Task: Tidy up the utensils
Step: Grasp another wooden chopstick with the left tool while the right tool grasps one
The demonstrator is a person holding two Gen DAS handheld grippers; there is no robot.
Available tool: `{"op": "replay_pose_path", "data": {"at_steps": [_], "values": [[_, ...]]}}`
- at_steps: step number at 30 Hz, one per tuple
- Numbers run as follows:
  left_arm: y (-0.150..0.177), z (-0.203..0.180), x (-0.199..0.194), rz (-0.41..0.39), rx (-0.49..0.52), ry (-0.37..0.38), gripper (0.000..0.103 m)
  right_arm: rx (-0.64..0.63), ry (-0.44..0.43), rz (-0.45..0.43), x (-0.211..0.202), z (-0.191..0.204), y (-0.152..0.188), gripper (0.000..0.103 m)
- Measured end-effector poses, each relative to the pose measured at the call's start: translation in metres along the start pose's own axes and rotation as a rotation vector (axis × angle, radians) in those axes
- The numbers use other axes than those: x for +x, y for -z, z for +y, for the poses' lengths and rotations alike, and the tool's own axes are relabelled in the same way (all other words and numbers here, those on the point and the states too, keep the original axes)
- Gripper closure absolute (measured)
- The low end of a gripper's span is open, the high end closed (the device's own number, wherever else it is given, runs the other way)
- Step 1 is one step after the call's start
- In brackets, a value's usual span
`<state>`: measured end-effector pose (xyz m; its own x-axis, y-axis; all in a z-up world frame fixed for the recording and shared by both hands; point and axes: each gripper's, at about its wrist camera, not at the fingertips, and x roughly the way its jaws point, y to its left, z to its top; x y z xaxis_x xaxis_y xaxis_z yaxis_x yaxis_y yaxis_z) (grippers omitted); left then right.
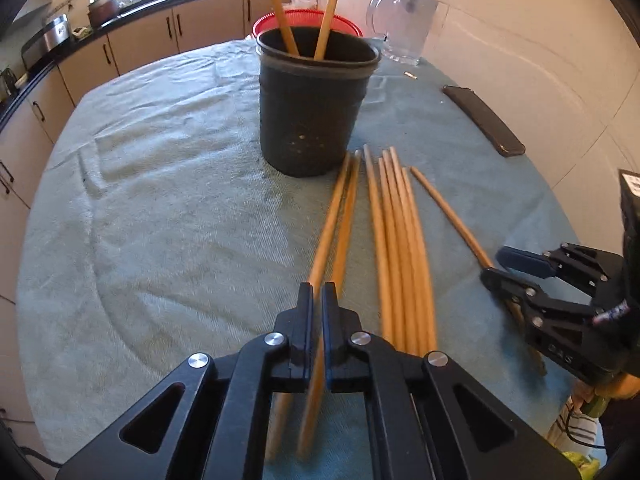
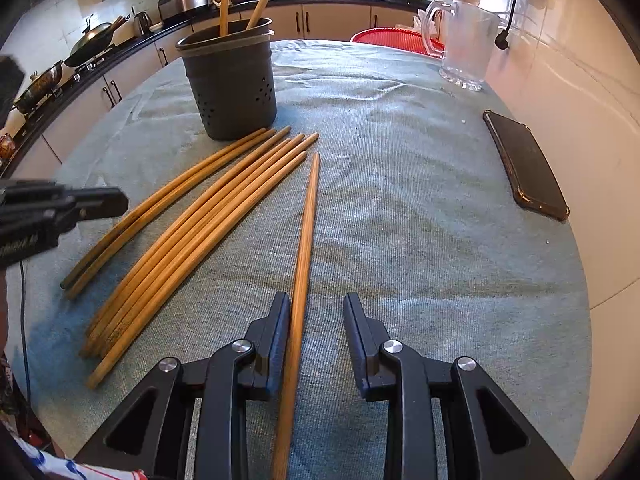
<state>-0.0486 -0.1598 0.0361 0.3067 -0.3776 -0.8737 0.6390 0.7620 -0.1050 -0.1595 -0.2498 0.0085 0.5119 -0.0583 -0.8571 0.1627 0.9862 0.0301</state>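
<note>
- Here, the left gripper has its jaws drawn close around one chopstick of the pair; the stick runs through the narrow gap between the pads, toward 12 o'clock.
- The other stick of that pair lies just beside it on the teal cloth, and both tips end near the foot of the dark utensil holder.
- The holder stands at 12 o'clock in the left wrist view, with two chopsticks leaning upright inside it.
- The bundle of chopsticks lies at 1 o'clock of the left gripper, its sticks touching side by side.
- The right gripper has its jaws spread wide, and a single chopstick lies between them, against the left finger and pointing to 12 o'clock.
- In the right wrist view, a phone lies at 2 o'clock, well apart from the sticks.
- A glass jug stands at 1 o'clock, with a red basket beside it.
</note>
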Motion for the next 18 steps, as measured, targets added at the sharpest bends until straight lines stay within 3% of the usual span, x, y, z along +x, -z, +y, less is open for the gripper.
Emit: {"op": "replay_pose_path", "data": {"at_steps": [9,18], "values": [[-0.002,0.006,0.009,-0.026,0.007,0.068,0.098,0.014,-0.016,-0.003,-0.001,-0.003,0.001,0.074],[-0.008,-0.007,0.027,0.023,0.093,-0.013,0.094,0.014,-0.015,-0.011,-0.001,-0.003,0.0,0.073]]}}
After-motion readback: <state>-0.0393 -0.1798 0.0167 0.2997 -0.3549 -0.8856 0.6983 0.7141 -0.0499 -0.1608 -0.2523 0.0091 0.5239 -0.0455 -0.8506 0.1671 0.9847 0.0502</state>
